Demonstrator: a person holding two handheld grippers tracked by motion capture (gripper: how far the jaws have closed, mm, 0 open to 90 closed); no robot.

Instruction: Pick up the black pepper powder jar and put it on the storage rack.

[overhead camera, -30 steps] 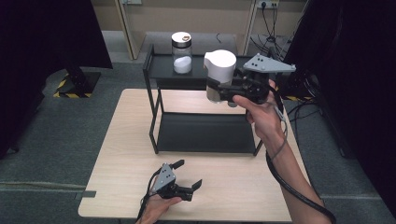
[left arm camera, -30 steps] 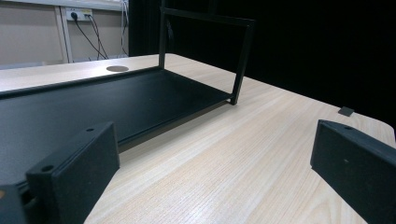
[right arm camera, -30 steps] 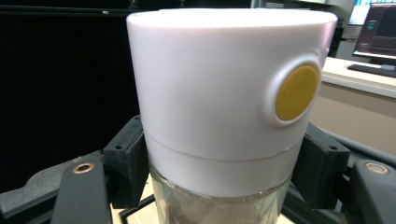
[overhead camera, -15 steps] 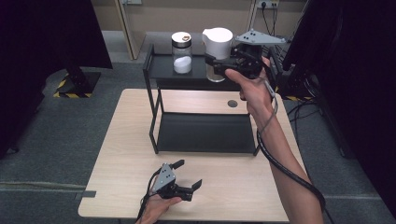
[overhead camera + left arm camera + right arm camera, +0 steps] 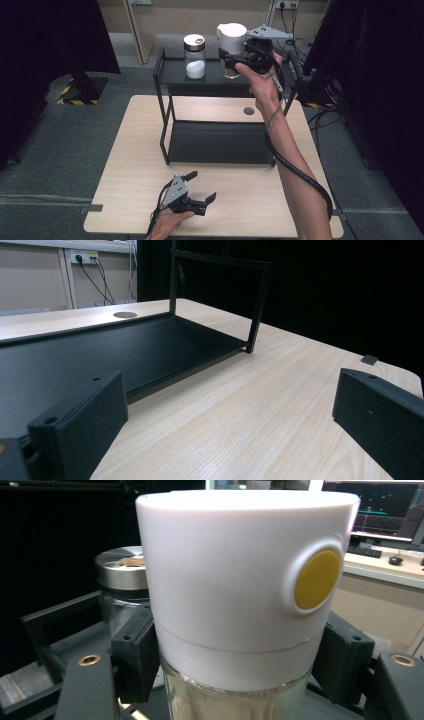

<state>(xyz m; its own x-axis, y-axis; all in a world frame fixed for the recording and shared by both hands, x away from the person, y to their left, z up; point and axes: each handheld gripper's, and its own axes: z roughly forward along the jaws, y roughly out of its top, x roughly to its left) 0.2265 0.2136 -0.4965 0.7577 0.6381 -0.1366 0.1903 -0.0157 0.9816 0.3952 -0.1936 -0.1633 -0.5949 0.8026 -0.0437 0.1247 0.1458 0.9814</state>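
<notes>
Jar [image 5: 231,47] in right hand-held gripper [image 5: 235,62] moved farther over shelf [image 5: 215,80].

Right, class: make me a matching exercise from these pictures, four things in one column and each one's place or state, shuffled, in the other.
Things:
1. white-lidded jar
2. silver-lidded jar
3. left gripper
4. round grommet

Places or states:
A. low over the near table edge, jaws open
B. set in the tabletop behind the rack
C. clamped in the right gripper
D. standing free on the rack's top shelf

Pairs: 1-C, 2-D, 3-A, 4-B
</notes>
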